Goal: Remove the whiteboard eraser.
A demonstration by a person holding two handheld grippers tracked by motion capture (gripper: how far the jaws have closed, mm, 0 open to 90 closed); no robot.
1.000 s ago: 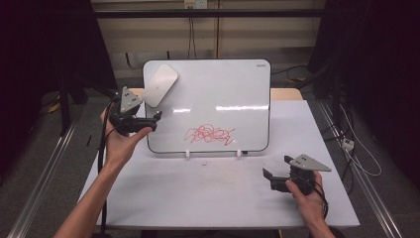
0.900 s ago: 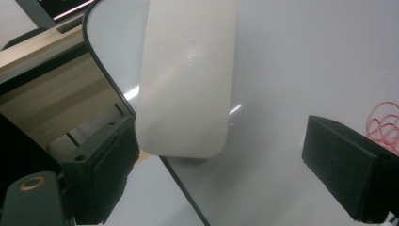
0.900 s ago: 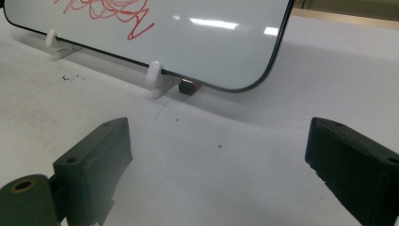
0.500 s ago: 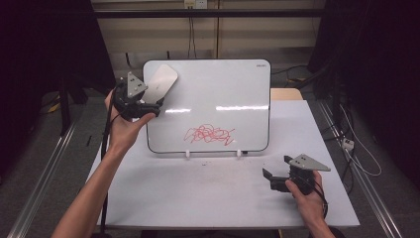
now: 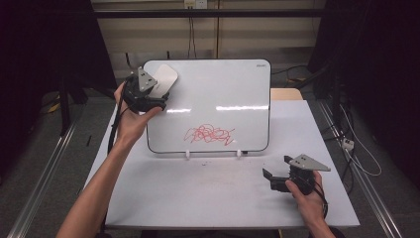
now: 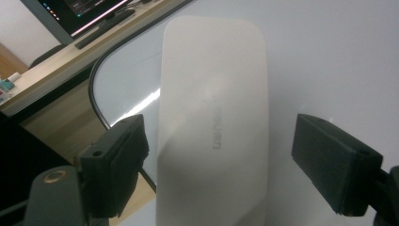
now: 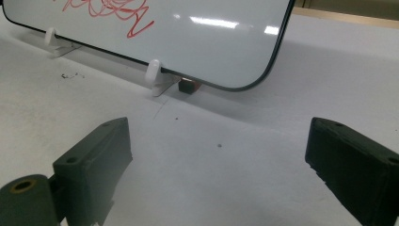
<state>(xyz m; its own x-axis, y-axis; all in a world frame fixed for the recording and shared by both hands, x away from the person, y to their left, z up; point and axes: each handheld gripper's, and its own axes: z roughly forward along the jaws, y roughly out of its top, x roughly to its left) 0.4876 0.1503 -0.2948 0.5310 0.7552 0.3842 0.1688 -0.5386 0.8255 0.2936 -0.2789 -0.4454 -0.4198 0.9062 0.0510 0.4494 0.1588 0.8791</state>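
A whiteboard (image 5: 223,89) leans upright on the white table (image 5: 198,198), with a red scribble (image 5: 209,134) low on its face. A white oblong eraser (image 5: 167,78) sticks to the board's top left corner. My left gripper (image 5: 154,100) is up against that corner. In the left gripper view the eraser (image 6: 214,117) lies between the jaws of the left gripper (image 6: 221,155), which have just been closing; a narrow gap shows on each side. My right gripper (image 5: 275,171) rests open on the table at the lower right, nothing between its fingers (image 7: 226,160), facing the board (image 7: 188,37).
Two white clips (image 5: 188,153) hold the board's lower edge. A small red and black object (image 7: 188,86) lies under the board near one clip. A monitor on a desk (image 6: 84,19) stands behind the board. Cables run along the floor at the right.
My left hand has risen and moved toward the board's top left corner, bringing the jaws around the eraser, and the jaws have narrowed. The right gripper has stayed put.
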